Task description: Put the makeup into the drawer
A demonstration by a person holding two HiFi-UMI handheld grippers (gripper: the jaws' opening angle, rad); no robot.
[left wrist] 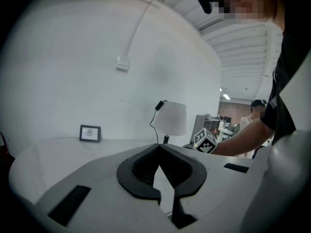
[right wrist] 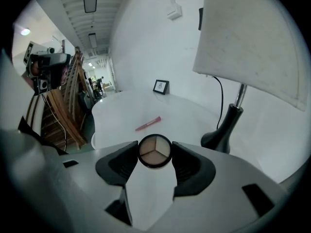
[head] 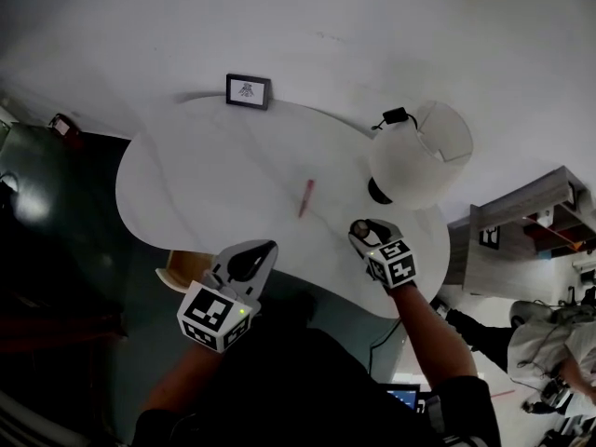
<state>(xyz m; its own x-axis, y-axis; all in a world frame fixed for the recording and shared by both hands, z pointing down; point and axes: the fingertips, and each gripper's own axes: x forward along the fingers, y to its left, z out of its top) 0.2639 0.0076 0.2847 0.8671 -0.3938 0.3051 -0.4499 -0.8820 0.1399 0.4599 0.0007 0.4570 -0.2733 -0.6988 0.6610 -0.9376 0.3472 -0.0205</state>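
Observation:
My right gripper (right wrist: 155,152) is shut on a round makeup compact (right wrist: 155,151) with three beige shades, held up above the white table (right wrist: 126,113); in the head view the compact (head: 360,227) sits at the jaw tips of the right gripper (head: 365,231). A pink lip pencil (head: 305,196) lies on the table ahead of it, seen too in the right gripper view as the pencil (right wrist: 147,124). My left gripper (head: 256,259) hovers at the table's near edge, shut and holding nothing; its jaws (left wrist: 159,149) meet at the tips. No drawer interior shows.
A white-shaded lamp (head: 421,156) with black base stands right of my right gripper. A small framed picture (head: 248,90) leans against the wall at the table's far edge. A wooden chair (head: 179,270) stands under the near left edge. A person (head: 549,343) stands far right.

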